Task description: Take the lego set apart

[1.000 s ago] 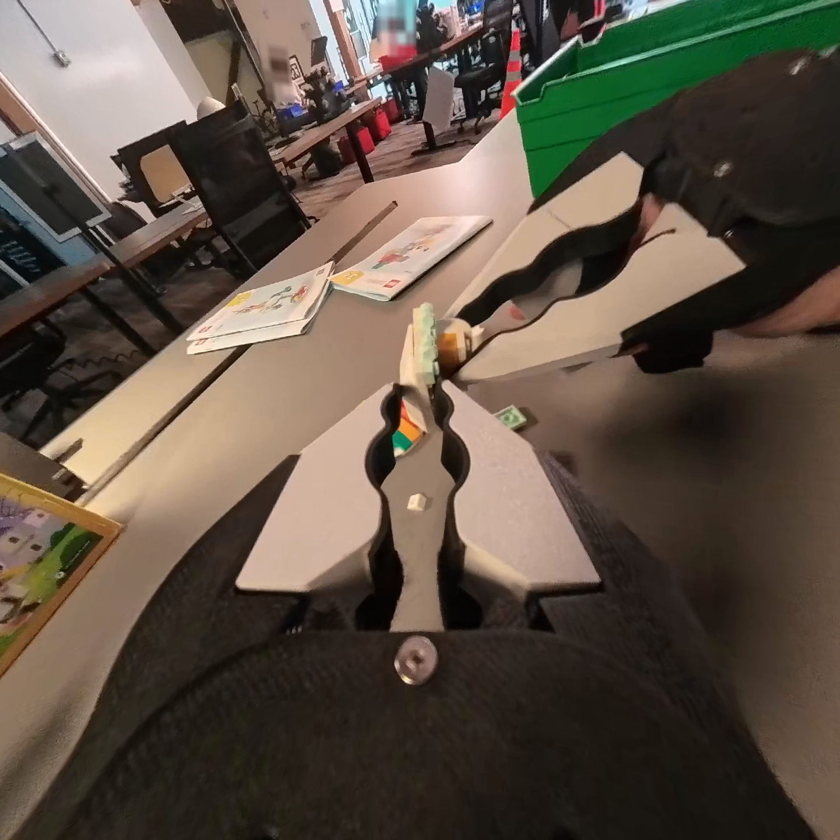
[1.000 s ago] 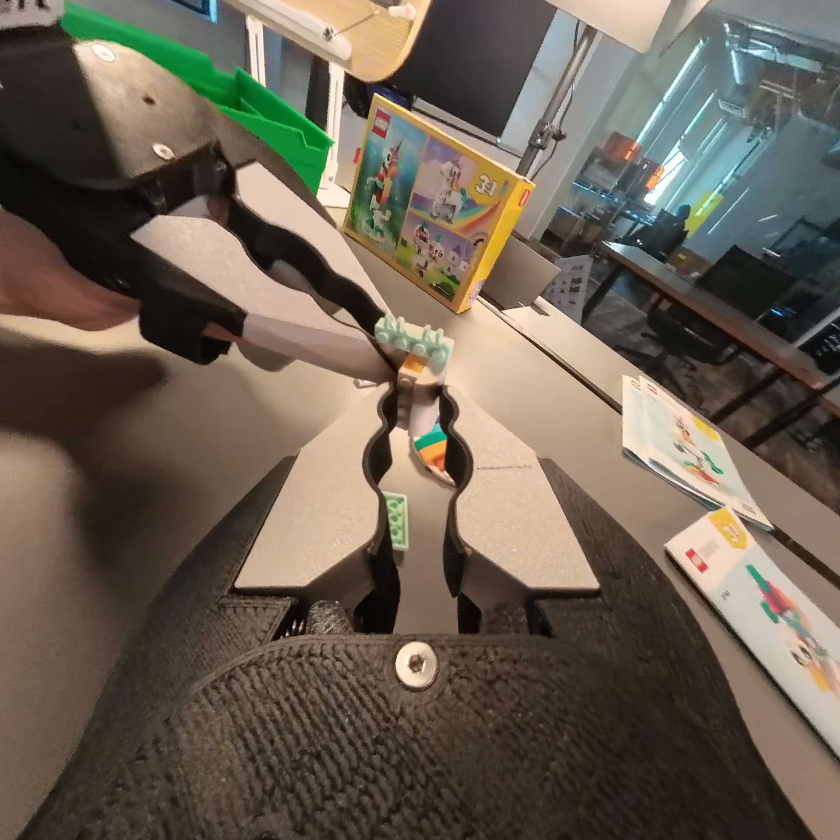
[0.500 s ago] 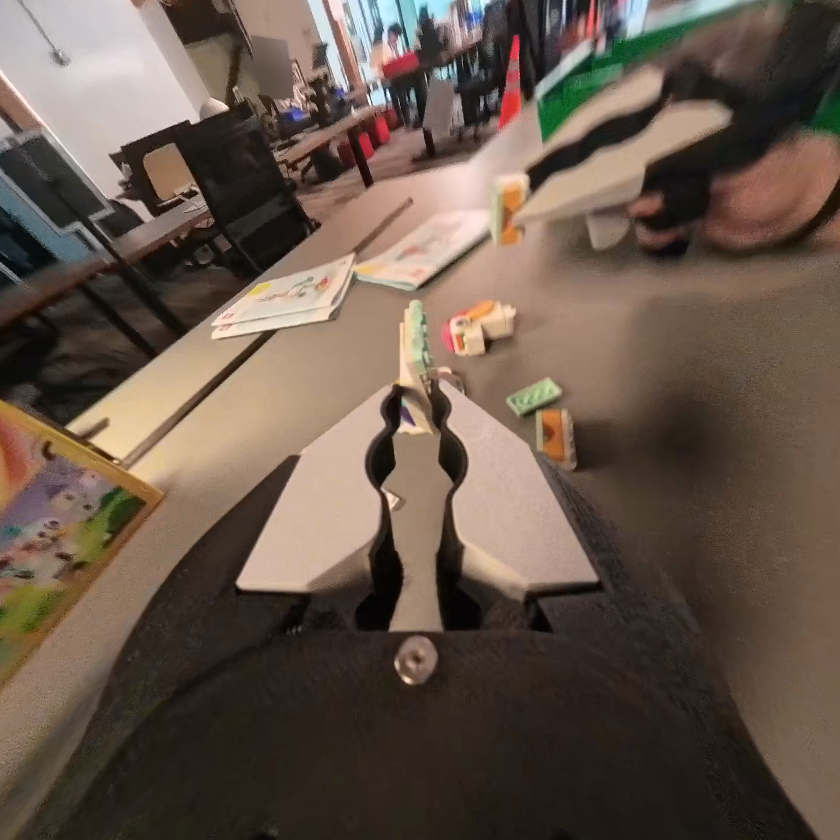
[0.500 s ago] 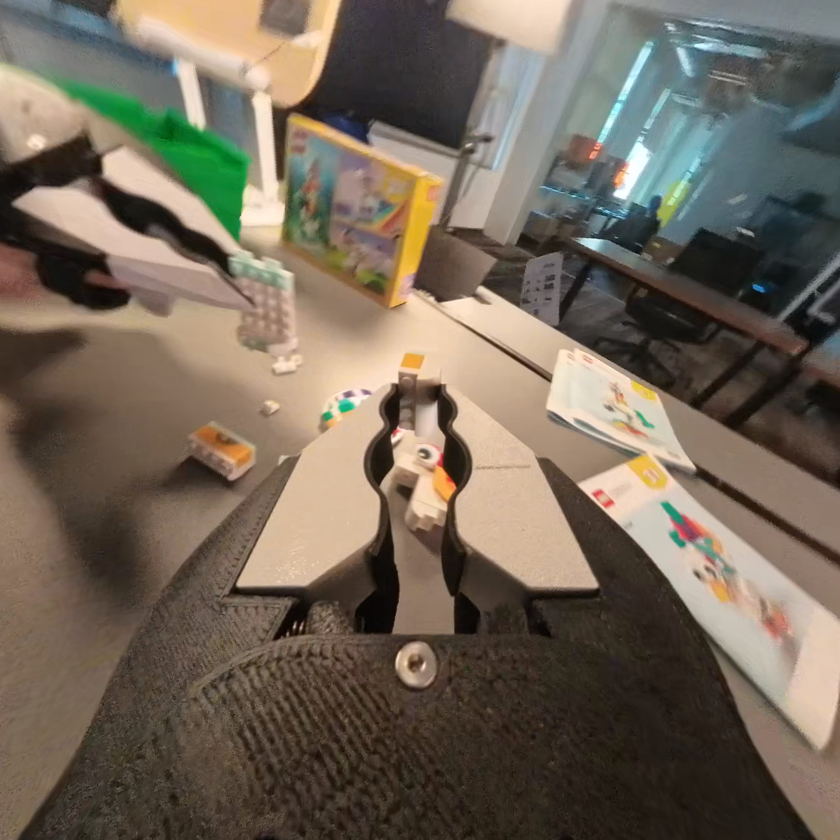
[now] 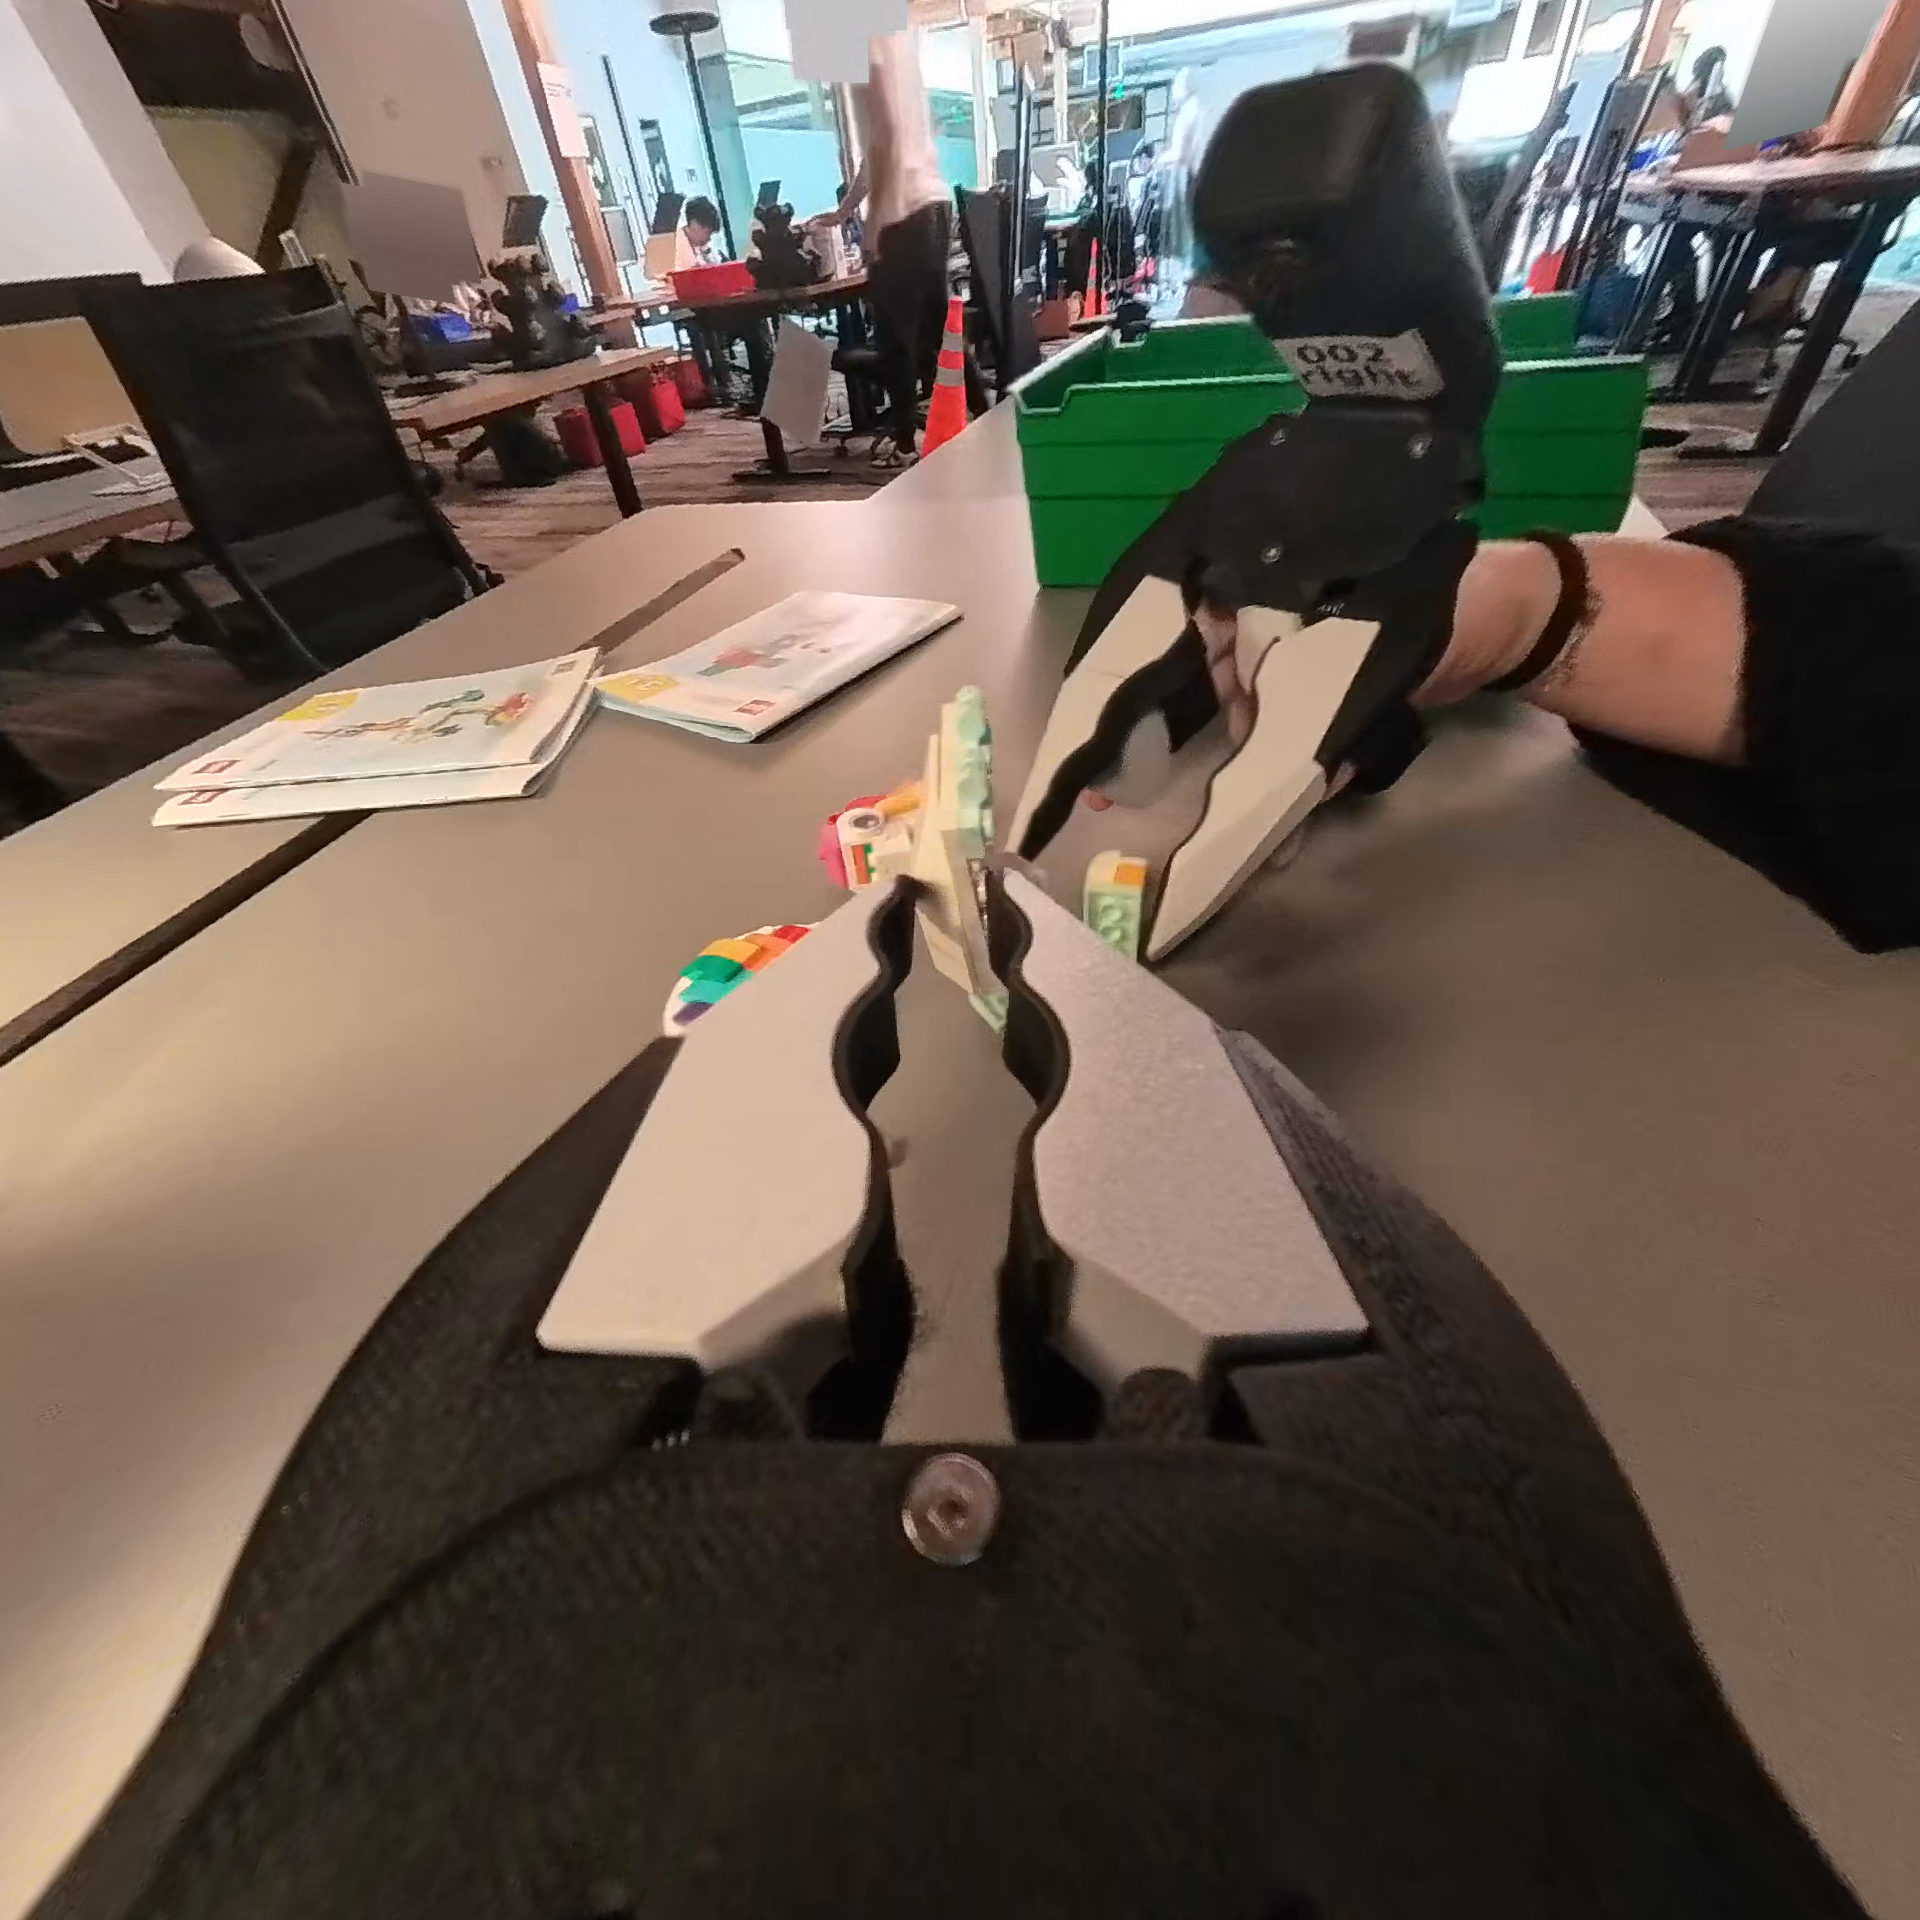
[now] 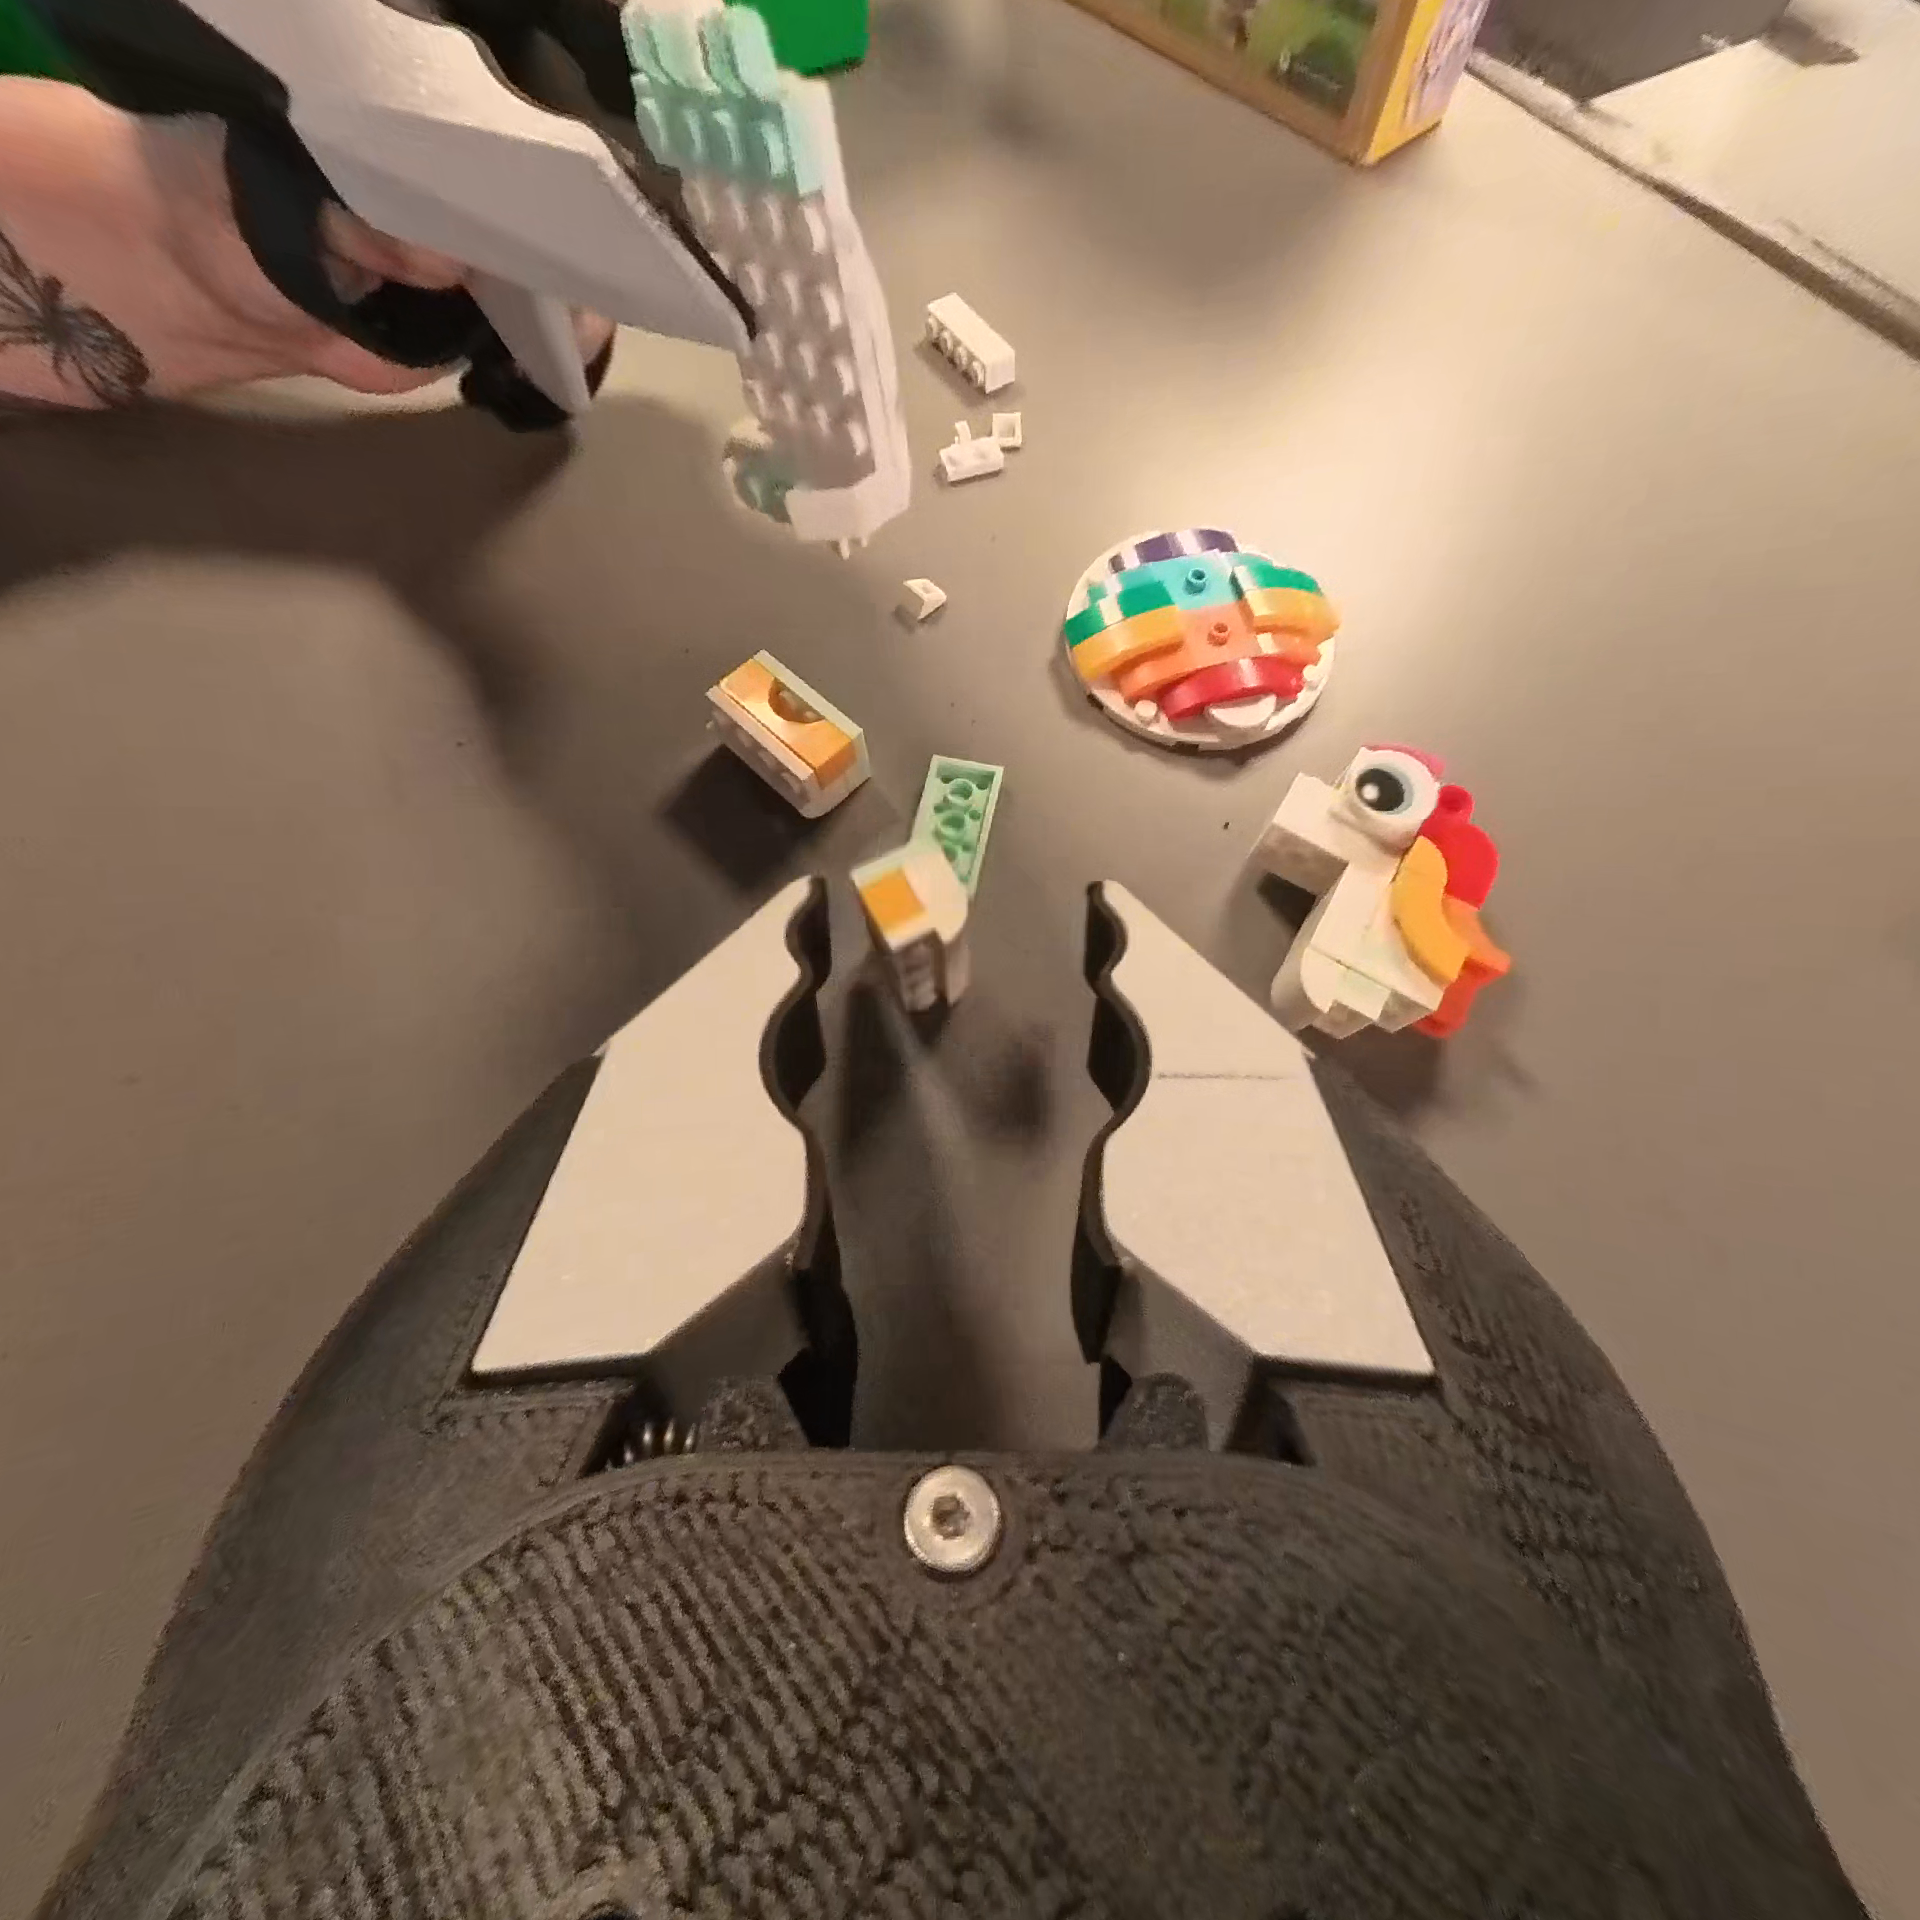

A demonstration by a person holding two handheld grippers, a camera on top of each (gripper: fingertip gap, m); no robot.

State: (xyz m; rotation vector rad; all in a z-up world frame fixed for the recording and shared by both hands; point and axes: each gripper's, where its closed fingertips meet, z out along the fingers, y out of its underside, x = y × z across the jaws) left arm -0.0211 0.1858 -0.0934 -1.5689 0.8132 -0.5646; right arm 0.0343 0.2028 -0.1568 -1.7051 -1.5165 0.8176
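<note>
My left gripper is shut on a white and mint lego plate assembly and holds it tilted above the table. It also shows in the right wrist view, with the left gripper at the top left. My right gripper is open and low over the table. A small orange and white piece stands between its fingers, close to the left one. In the left wrist view, the right gripper points down just right of the plate assembly.
Loose on the grey table are a rainbow disc, a head piece with an eye, an orange and white brick, a mint plate and small white bits. A green bin, booklets and the set's box lie farther off. Spacing between my two grippers at the tips: around 9 cm.
The right gripper pulled the small orange and white piece off the plate assembly, swung away, came down to the table and opened. The left gripper still holds the assembly.
</note>
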